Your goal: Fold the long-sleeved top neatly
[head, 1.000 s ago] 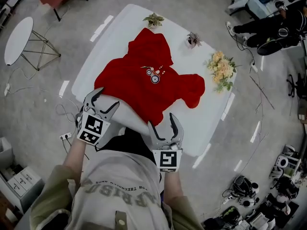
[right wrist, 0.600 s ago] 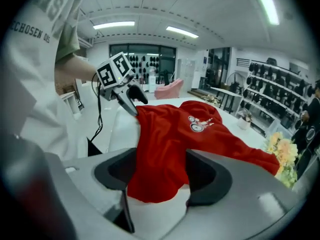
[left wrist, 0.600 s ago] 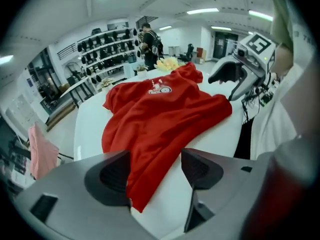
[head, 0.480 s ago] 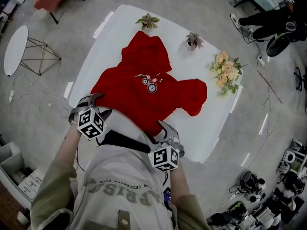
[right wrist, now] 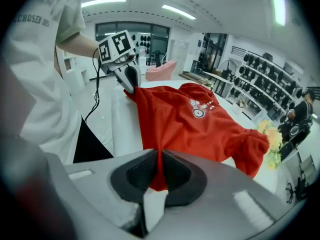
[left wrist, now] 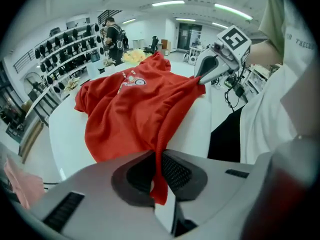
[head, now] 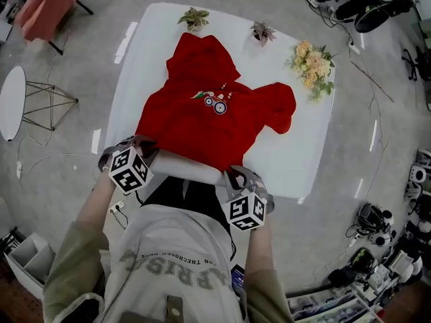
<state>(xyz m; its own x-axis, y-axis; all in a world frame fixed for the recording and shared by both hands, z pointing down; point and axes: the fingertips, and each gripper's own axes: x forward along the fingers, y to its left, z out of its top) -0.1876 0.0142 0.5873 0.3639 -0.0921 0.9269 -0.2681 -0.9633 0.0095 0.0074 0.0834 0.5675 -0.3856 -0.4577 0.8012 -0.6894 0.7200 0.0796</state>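
Observation:
A red hooded long-sleeved top (head: 202,113) lies spread on the white table (head: 296,160), hood at the far end and one sleeve bunched at the right. My left gripper (head: 147,147) is at the near left corner of the hem. Its jaws have just been closing and now pinch the red hem (left wrist: 157,176). At the near right corner is my right gripper (head: 232,175), which has also just been closing and grips the hem (right wrist: 159,171). Each gripper view shows the other gripper (left wrist: 202,76) (right wrist: 129,84) holding the far end of the same hem.
Two small potted plants (head: 194,19) (head: 262,31) and a flower bouquet (head: 308,66) stand along the table's far edge. A round side table (head: 10,103) and a pink chair (head: 44,9) are on the floor at left. A person's legs (head: 363,5) show at top right.
Both grippers have dropped from above the table's near edge onto the top's hem. Their jaws, open before, have shut on the red fabric.

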